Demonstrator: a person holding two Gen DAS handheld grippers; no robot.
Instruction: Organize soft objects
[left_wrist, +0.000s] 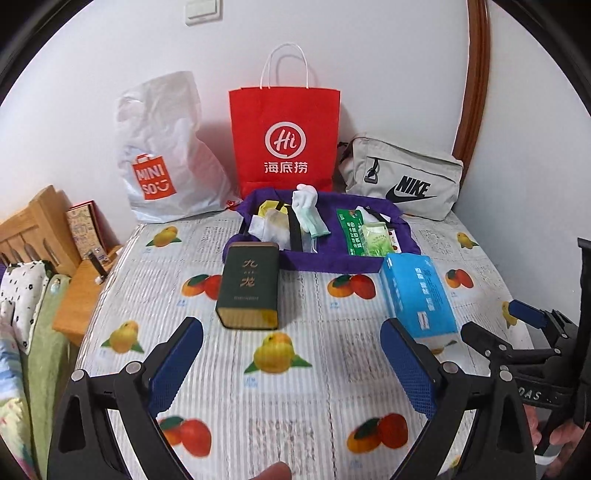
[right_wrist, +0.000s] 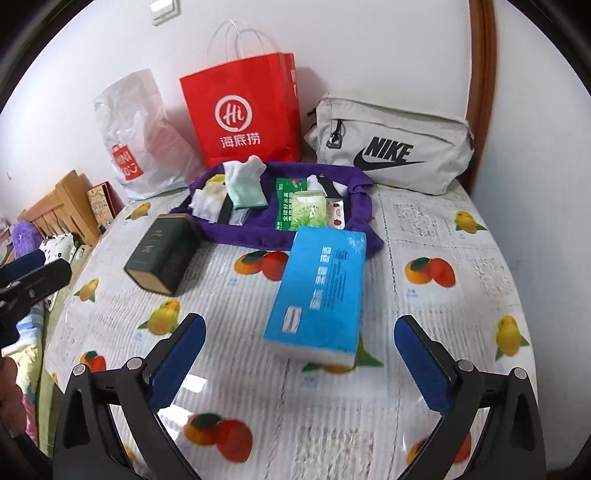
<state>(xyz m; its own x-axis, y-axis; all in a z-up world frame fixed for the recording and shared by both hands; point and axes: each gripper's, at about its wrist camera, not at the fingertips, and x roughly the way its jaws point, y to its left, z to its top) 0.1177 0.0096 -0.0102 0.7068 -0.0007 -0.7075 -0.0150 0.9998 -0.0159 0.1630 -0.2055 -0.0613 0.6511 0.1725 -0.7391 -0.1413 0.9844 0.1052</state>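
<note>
Lying flat, glossy blue tissue pack (right_wrist: 317, 291) (rectangular), crumpled purple cloth (right_wrist: 258, 230)

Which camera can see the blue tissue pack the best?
The right wrist view. There the blue tissue pack lies whole, big and near the middle, straight ahead of the open right gripper. In the left wrist view it sits off to the right, and a finger of the left gripper hides its near corner.

We see the left gripper (left_wrist: 291, 350) as a black frame with 2 fingers faced in blue textured pads (left_wrist: 173, 363), silver round screws at its joints. The right gripper (right_wrist: 300, 350) matches it, and white lettering "DAS" marks its body at 4 o'clock in the left view.
</note>
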